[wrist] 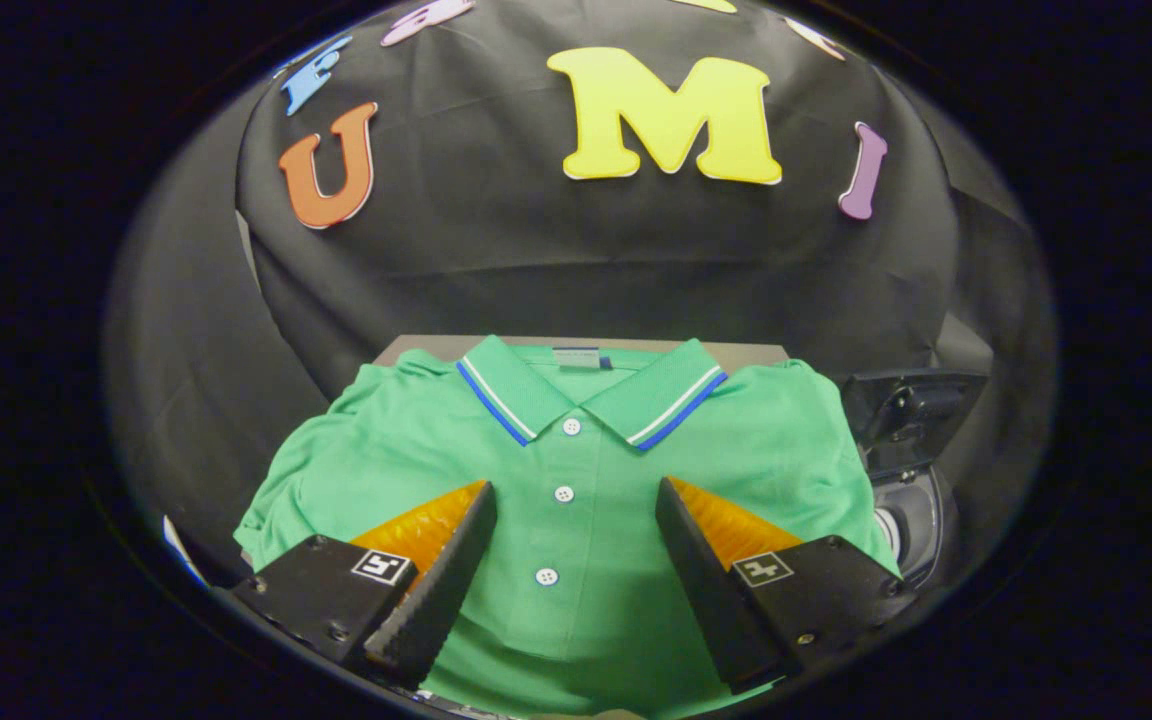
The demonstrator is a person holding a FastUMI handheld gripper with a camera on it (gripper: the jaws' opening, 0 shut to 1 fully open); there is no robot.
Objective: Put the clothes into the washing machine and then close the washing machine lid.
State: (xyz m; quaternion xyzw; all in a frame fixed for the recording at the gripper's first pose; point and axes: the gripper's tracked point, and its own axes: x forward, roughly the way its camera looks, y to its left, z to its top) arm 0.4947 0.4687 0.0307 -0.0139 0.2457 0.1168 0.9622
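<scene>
- Nearest the camera, the claw (572,505) is standing wide apart, holding nothing, its fingers (436,585) reaching out over the lower half of the shirt.
- Filling most of the space ahead, a green polo shirt (576,470) is lying flat and front-up on the bench (746,352), its body running under and between the fingers; whether the tips are touching the cloth cannot be told.
- Beyond the shirt, a thin strip of the bench is showing behind the collar, against the black cloth wall.
- To the right of the shirt, just beside its sleeve, a dark machine (911,450) is sitting with a raised dark part above and a round, glossy opening below; it is partly hidden by the shirt's edge, so little more can be told.
- At the far end of the shirt, the collar (591,395) is lying spread, edged with white and blue stripes.
- Down the placket, three white buttons (563,493) are running in a line between the fingers, the nearest one lying level with the fingers' middle.
</scene>
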